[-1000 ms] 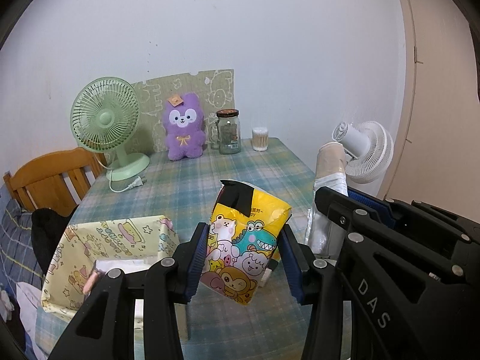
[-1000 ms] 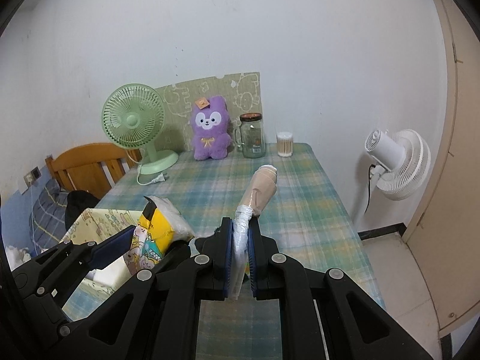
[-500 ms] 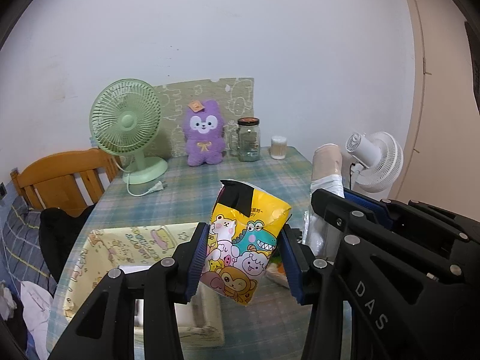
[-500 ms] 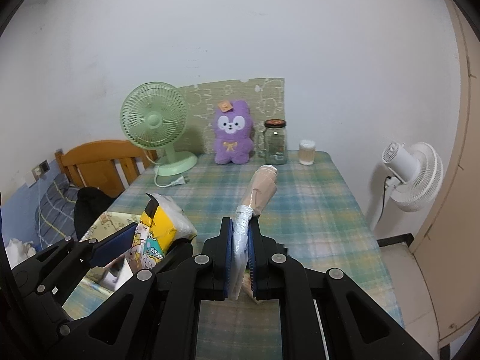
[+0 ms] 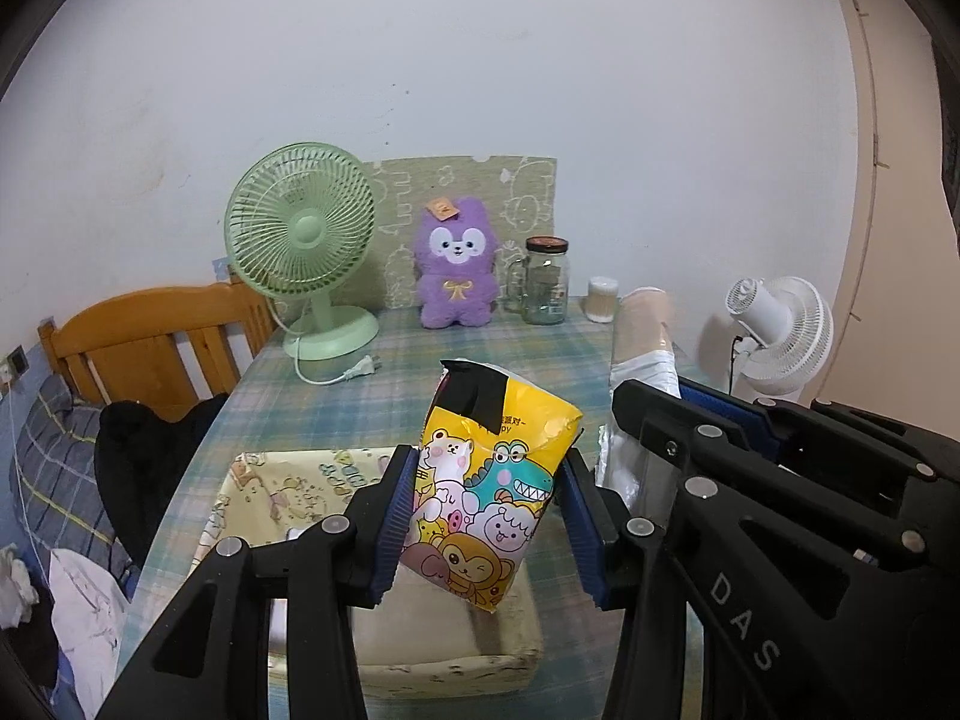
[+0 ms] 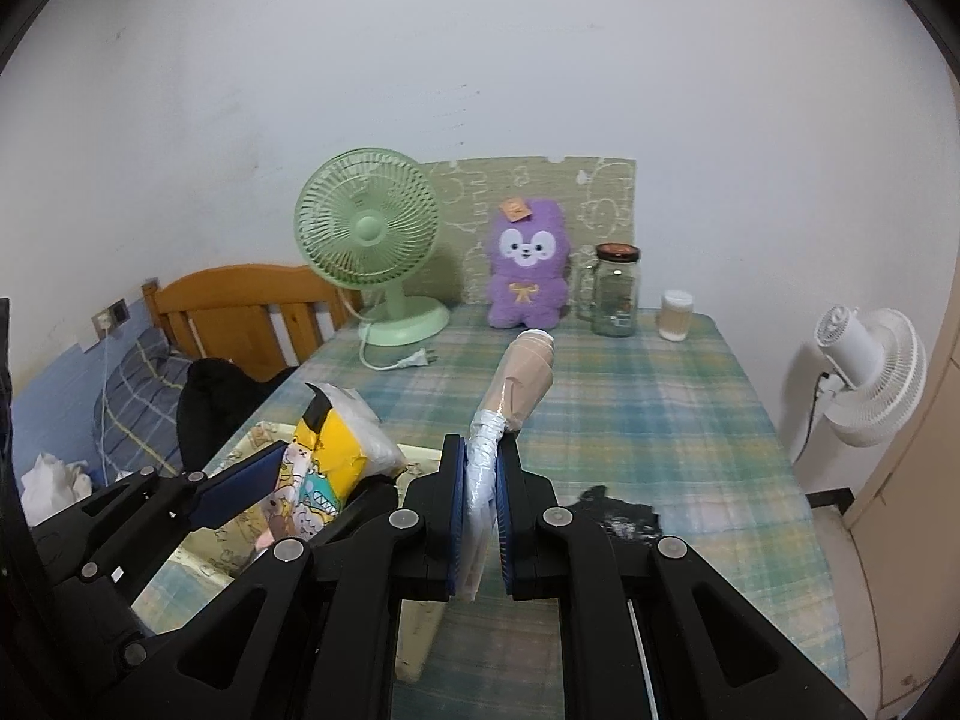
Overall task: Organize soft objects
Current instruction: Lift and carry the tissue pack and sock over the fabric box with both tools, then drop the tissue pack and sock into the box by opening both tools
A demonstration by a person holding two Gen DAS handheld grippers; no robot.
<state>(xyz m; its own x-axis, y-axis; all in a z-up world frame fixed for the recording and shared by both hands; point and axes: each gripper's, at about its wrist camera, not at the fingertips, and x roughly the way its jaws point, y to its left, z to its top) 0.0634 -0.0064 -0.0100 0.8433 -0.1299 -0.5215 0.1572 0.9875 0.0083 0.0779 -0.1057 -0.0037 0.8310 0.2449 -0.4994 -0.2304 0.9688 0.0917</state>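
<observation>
My left gripper (image 5: 485,516) is shut on a yellow tissue pack with cartoon animals (image 5: 489,480) and holds it above a pale yellow fabric storage box (image 5: 282,486). The pack also shows in the right wrist view (image 6: 327,456). My right gripper (image 6: 481,516) is shut on the clear plastic end of a beige rolled bundle (image 6: 525,384), held up over the table. The bundle shows in the left wrist view (image 5: 642,330) to the right of the pack. The box (image 6: 258,438) lies below my left gripper.
At the back of the plaid-covered table (image 6: 660,408) stand a green desk fan (image 6: 372,240), a purple plush (image 6: 528,264), a glass jar (image 6: 615,291) and a cotton swab tub (image 6: 676,315). A dark patch (image 6: 612,513) lies on the cloth. A wooden chair (image 5: 156,336) and white floor fan (image 6: 870,360) flank the table.
Both grippers have risen and pulled back with their loads. The left one now hangs over the box, which has shifted from its left to beneath it.
</observation>
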